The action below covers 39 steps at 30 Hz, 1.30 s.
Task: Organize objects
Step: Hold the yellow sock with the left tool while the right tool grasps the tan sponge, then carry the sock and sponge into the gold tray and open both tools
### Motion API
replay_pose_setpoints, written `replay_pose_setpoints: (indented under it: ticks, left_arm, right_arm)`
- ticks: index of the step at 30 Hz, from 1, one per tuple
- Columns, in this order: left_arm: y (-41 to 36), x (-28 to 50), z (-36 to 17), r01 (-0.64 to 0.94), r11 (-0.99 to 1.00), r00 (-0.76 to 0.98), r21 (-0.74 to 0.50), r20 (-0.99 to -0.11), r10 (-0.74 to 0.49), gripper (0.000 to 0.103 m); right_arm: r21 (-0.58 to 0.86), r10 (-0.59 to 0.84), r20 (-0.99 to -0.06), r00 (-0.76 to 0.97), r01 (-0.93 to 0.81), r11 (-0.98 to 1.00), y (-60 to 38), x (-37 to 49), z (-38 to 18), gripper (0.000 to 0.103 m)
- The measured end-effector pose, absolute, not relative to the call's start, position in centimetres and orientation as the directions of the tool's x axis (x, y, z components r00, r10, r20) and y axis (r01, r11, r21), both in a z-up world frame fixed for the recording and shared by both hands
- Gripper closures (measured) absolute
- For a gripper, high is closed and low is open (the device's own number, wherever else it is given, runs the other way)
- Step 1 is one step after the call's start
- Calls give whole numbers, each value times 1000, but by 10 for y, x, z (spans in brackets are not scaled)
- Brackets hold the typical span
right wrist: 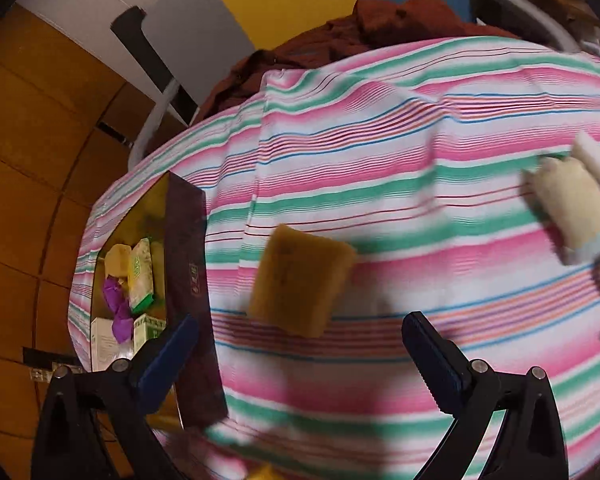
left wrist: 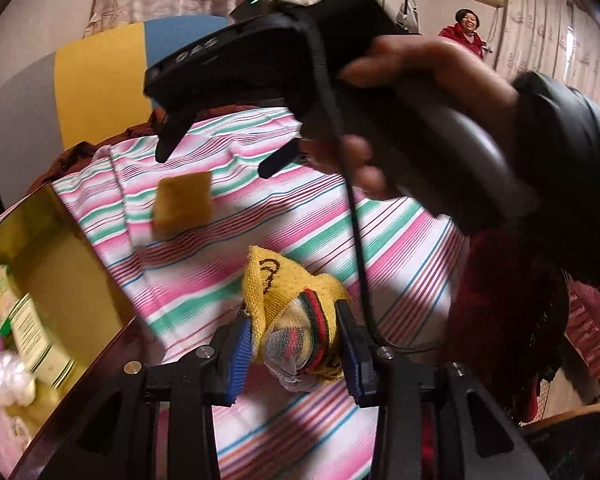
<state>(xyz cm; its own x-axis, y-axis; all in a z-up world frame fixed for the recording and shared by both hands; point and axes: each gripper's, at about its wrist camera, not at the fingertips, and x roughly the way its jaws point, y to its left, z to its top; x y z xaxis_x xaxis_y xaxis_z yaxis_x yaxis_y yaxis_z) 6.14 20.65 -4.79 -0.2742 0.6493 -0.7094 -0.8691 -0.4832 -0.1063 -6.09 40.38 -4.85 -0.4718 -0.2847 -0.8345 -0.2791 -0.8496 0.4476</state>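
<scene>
my left gripper (left wrist: 296, 332) is clamped on a yellow knit bundle (left wrist: 288, 300); my right gripper (right wrist: 300, 344) is spread wide with nothing in it.

the bundle is coarse yellow knit with red, green and black bands and a bit of clear mesh, pinched between ribbed blue pads (left wrist: 240, 354) above the striped cloth (left wrist: 380, 240) on the bed. a flat tan block (right wrist: 300, 280) lies on the cloth past my right fingers. the gold-lined box (left wrist: 66, 240) sits at the cloth's left edge, holding cartons and purple wrap. only the left view shows my hand (left wrist: 400, 92) on the right gripper's black body, blocking the far side; only the right view shows blurred pale plush (right wrist: 576, 204) at the right edge.
</scene>
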Motion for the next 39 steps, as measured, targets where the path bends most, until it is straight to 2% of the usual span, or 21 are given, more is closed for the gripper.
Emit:
replay_pose_setpoints:
  ticks: [5, 6, 7, 8, 9, 10, 16, 22, 26, 32, 39]
  left_arm:
    - [189, 57, -44, -849, -517, -301, -113, -700, 648, 65]
    - [188, 56, -44, -846, -521, -301, -116, -702, 645, 65]
    - [186, 56, -44, -844, -524, -301, -118, -704, 643, 65]
    - [186, 56, -44, -844, -524, -302, -116, -704, 643, 65]
    - [185, 57, -45, -847, -519, -300, -114, -705, 643, 65]
    - [185, 58, -45, -849, -517, -299, -111, -706, 642, 65]
    - [182, 59, -42, -849, -515, -303, -117, -691, 656, 65]
    - [177, 57, -35, -843, -522, -310, -131, -675, 669, 65]
    - [166, 52, -20, -825, -542, -328, -159, -646, 689, 65]
    - [125, 23, 10, -724, -640, -411, -257, -584, 700, 65]
    - [74, -23, 25, -552, -788, -571, -273, -565, 596, 65]
  right_arm:
    - [419, -266, -864, -428, -317, -851, 388, -90, -64, 1]
    - [410, -264, -872, -412, -320, -854, 385, -94, -69, 9]
    - [398, -262, -881, -393, -320, -860, 383, -97, -73, 29]
    - [395, -264, -883, -389, -312, -864, 381, -98, -75, 40]
    - [383, -252, -886, -390, -307, -871, 381, -96, -75, 58]
    - [367, -236, -891, -389, -307, -878, 383, -93, -75, 63]
    - [359, -220, -862, -456, -244, -901, 399, -55, -45, 71]
    - [318, -157, -836, -525, -230, -920, 419, -16, -19, 72]
    - [346, -160, -807, -568, -236, -908, 428, 1, -10, 72]
    - [379, -201, -765, -611, -175, -909, 410, 2, 6, 72]
    - [379, -284, -749, -599, -35, -925, 346, -28, 17, 72]
